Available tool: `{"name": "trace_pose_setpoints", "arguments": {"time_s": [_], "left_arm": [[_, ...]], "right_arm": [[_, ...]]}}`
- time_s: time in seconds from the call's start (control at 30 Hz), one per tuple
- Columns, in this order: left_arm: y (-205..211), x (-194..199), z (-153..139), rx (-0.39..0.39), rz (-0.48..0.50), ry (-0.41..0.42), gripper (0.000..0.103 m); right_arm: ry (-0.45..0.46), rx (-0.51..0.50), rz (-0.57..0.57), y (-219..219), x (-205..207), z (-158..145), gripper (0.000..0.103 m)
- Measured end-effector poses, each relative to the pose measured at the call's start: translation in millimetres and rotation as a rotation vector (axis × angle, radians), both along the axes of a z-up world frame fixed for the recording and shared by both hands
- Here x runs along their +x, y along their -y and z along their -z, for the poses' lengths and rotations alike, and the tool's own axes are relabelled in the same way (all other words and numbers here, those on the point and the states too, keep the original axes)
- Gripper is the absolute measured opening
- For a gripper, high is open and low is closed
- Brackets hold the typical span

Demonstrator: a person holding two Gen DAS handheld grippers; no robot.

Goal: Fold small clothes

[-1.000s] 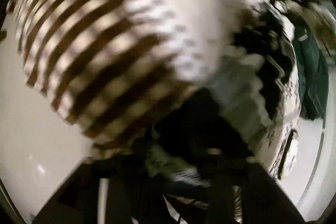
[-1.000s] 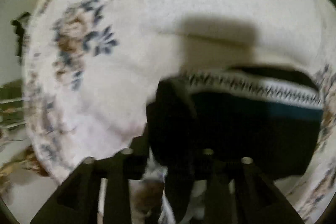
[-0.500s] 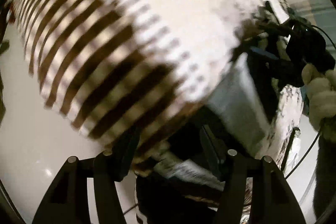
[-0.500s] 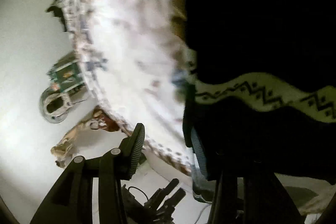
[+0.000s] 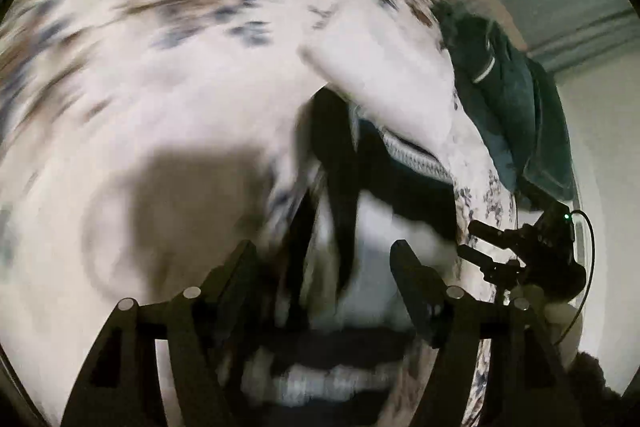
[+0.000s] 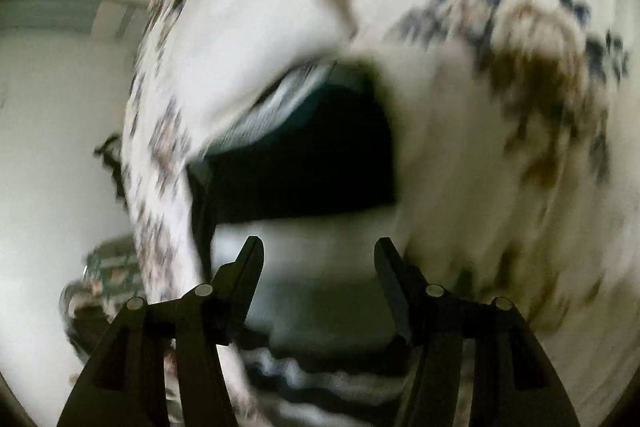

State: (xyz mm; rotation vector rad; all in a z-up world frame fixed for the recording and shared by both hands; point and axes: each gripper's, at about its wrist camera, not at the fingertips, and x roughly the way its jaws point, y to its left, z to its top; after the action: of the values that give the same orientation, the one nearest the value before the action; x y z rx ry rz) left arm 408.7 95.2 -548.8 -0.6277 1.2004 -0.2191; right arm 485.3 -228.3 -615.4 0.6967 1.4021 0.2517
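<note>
A dark garment [image 5: 404, 183] with a patterned pale band lies on the flowered white bed sheet [image 5: 168, 75], partly under a fold of the sheet. The right wrist view shows the same dark garment [image 6: 312, 167] ahead of my right gripper [image 6: 318, 259]. Its jaws are opening and nothing is between them. My left gripper [image 5: 322, 267] is also opening, with a blurred dark strip of cloth [image 5: 340, 219] hanging in the gap, free of the pads. My right gripper [image 5: 476, 241] also shows at the right of the left wrist view. Both views are smeared by motion.
A teal garment [image 5: 512, 99] is heaped at the bed's right edge. Striped dark and white cloth [image 6: 320, 379] lies just below the right fingers. Off the bed's left side, in the right wrist view, small items [image 6: 108, 267] lie on the pale floor [image 6: 52, 147].
Both grippers have swung fast across the bed and their jaws stand wider. The dark garment has left the right jaws and lies ahead on the sheet. The brown striped cloth is gone from the left view.
</note>
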Motion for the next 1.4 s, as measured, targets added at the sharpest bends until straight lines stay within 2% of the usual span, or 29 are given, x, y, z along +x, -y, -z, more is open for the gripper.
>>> {"name": "trace_pose_setpoints", "arguments": {"time_s": [0.13,0.2,0.23,0.27,0.3,0.33,0.43,0.5,0.57,0.63,0.67,0.7,0.73,0.77,0.83,0.93,1.0,1.07,1.1,1.2,1.3,1.33,1.4], "left_arm": [[11.5,78.0,47.6,-0.03,0.087,-0.073,0.066],[14.2,102.9,63.5,-0.053,0.126,-0.064,0.059],[15.3,106.6,64.2,-0.061,0.143,-0.052,0.022],[17.1,111.3,65.0,-0.06,0.162,-0.053,0.016],[17.8,112.4,61.7,-0.063,0.177,-0.035,0.015],[19.1,110.3,56.2,-0.074,0.191,-0.002,0.014],[23.3,120.9,53.2,-0.07,0.234,0.033,0.014],[26.8,134.3,70.1,-0.05,0.252,0.001,0.014],[30.2,144.3,88.3,-0.07,0.25,-0.043,0.016],[26.5,142.5,86.4,-0.096,0.234,-0.061,0.02],[23.9,137.6,81.0,-0.103,0.227,-0.066,0.031],[19.7,130.1,73.6,-0.102,0.218,-0.071,0.038],[14.9,119.4,64.1,-0.093,0.212,-0.067,0.05],[8.4,107.6,53.8,-0.086,0.203,-0.057,0.056],[-5.8,75.8,32.6,-0.077,0.188,-0.035,0.058],[-25.2,6.0,1.8,-0.056,0.173,-0.038,0.06],[-34.8,-55.6,-13.7,-0.031,0.157,-0.068,0.063],[-42.1,-102.9,-16.9,-0.013,0.127,-0.113,0.065],[-45.2,-137.2,-13.7,-0.014,0.11,-0.152,0.065],[-41.5,-206.0,10.7,-0.003,0.079,-0.267,0.065],[-22.3,-252.3,44.5,0.026,0.098,-0.354,0.065],[-14.2,-266.9,56.3,0.035,0.115,-0.372,0.064],[-1.8,-288.1,66.0,0.063,0.128,-0.342,0.057]], "right_arm": [[-0.009,0.026,0.047,4.5,42.1,31.8,0.06],[-0.048,0.076,0.051,2.4,58.8,52.8,0.06],[-0.063,0.119,0.034,-1.7,65.8,63.5,0.06],[-0.064,0.122,0.019,2.0,64.6,68.2,0.051],[-0.043,0.103,0.013,2.0,64.7,65.9,0.008],[-0.031,0.092,0.02,4.4,64.4,62.1,0.005],[0.052,0.022,0.09,10.1,66.5,46.9,0.005],[0.015,-0.01,0.085,11.4,73.7,57.4,0.005],[-0.017,-0.057,0.037,5.0,80.7,69.6,0.005],[-0.058,-0.039,0.04,9.2,83.1,70.0,0.007],[-0.068,-0.019,0.053,12.6,80.7,65.9,0.018],[-0.077,-0.001,0.067,18.7,77.2,60.9,0.037],[-0.086,0.017,0.08,28.5,66.9,52.4,0.046],[-0.087,0.027,0.081,35.8,57.3,44.9,0.055],[-0.095,0.075,0.055,46.0,26.1,28.0,0.055],[-0.145,0.136,0.017,56.1,-33.3,15.6,0.055],[-0.194,0.163,0.004,55.7,-78.5,13.0,0.055],[-0.259,0.2,0.0,54.1,-133.5,14.9,0.055],[-0.28,0.216,-0.004,51.6,-158.5,17.5,0.055],[-0.373,0.238,-0.027,37.3,-239.8,39.1,0.056],[-0.497,0.252,-0.025,10.0,-312.2,75.2,0.056],[-0.523,0.255,-0.024,-1.0,-334.9,89.0,0.056],[-0.542,0.241,-0.011,-15.7,-365.5,108.3,0.056]]}}
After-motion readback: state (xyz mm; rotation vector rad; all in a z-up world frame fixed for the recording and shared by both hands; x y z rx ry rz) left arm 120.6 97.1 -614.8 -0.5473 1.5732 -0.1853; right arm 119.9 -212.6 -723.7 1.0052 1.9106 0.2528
